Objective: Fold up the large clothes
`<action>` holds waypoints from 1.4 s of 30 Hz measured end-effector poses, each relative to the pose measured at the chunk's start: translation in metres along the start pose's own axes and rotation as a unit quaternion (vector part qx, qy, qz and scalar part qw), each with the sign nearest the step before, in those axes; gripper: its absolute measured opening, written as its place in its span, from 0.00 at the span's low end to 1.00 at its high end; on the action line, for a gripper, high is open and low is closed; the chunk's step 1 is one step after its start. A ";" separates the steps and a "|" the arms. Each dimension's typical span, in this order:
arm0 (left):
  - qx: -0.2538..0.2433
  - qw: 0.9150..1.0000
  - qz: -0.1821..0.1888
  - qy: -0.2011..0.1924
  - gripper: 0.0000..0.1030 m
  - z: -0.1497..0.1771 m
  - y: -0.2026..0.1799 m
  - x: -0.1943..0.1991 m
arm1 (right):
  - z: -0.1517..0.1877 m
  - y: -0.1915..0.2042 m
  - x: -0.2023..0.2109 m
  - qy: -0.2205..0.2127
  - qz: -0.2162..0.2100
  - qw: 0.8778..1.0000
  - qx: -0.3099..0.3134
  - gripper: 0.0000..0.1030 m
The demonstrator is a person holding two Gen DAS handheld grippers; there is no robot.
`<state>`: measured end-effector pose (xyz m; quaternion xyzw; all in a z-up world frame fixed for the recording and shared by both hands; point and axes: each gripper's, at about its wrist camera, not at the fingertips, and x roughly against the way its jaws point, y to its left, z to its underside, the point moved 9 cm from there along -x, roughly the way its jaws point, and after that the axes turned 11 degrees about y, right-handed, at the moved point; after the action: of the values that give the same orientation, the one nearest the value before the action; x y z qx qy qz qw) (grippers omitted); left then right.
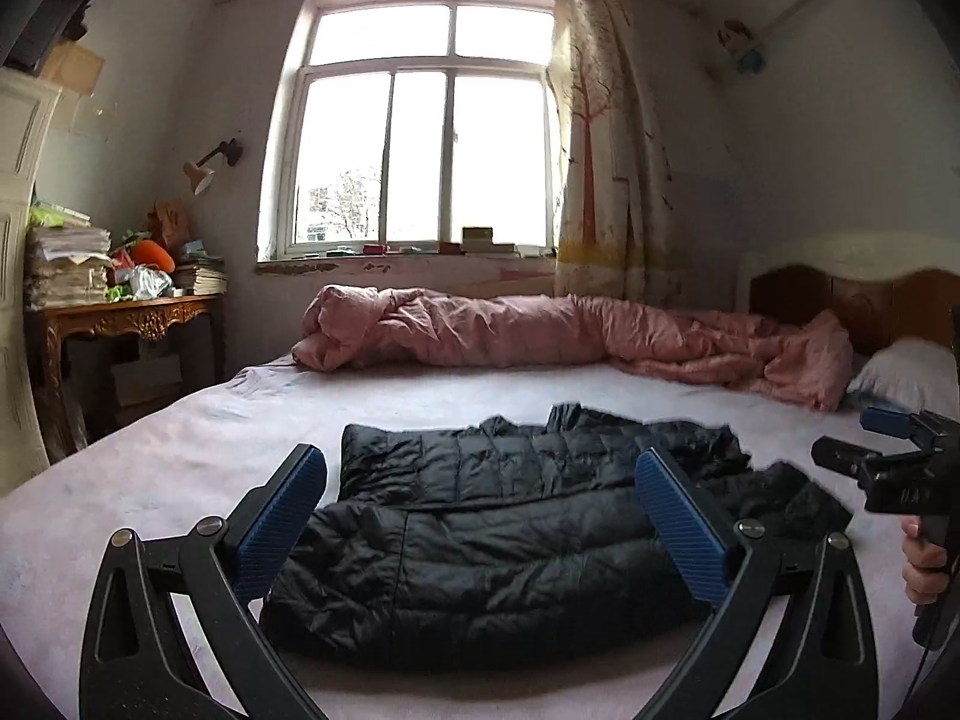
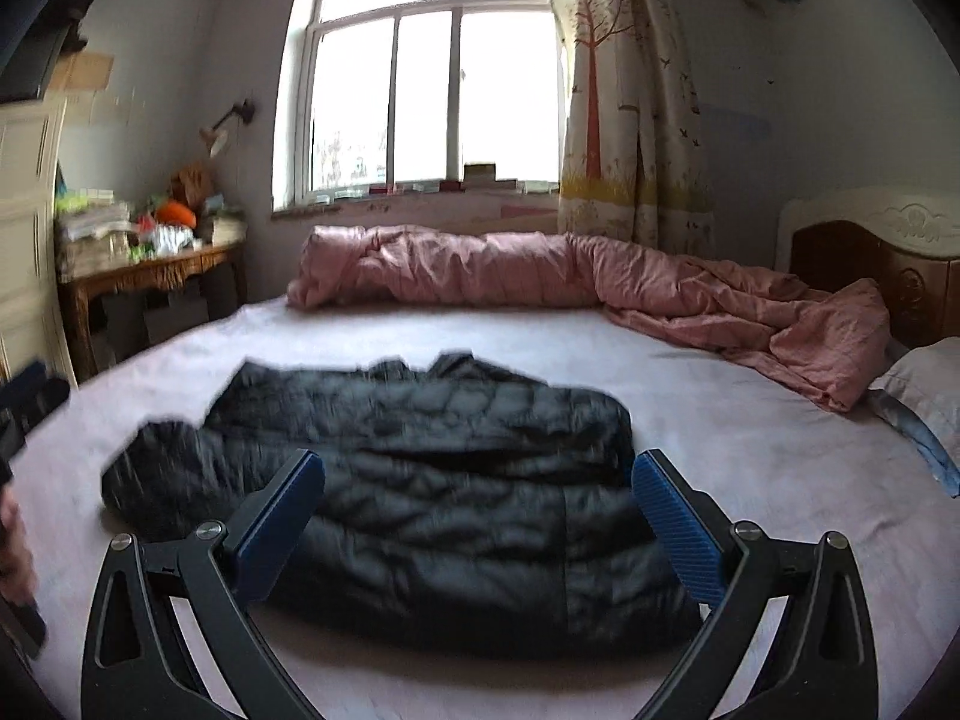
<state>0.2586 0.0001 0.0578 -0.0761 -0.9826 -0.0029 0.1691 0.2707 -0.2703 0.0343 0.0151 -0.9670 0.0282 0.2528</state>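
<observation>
Black jacket (image 2: 420, 516) blurred, sleeves indistinct

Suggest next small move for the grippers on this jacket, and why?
Probably lower both and pinch the near edge of the black jacket. It lies flat on the bed, already folded lengthwise. The left gripper and right gripper are both open above it, holding nothing, so a grasp must come before another fold.

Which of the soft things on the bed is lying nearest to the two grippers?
The black padded jacket, lying right before both open grippers. The pink quilt is bunched along the far side under the window; the pillow lies by the headboard.
</observation>
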 end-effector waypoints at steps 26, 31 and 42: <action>-0.156 0.936 -0.031 0.314 0.96 0.133 -0.035 -0.106 | 0.095 0.027 -0.101 0.246 0.084 0.952 0.160 1.00; -0.186 0.924 -0.118 0.313 0.96 0.128 -0.010 -0.130 | 0.090 0.013 -0.113 0.242 0.110 0.952 0.150 1.00; -0.160 0.930 -0.111 0.311 0.27 0.128 0.016 -0.127 | 0.091 -0.028 -0.110 0.237 0.114 0.958 0.113 0.27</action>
<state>0.3364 0.0017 -0.1055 0.0122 -0.8697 -0.2022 0.4501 0.3232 -0.3027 -0.0977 -0.0739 -0.8652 0.1684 0.4665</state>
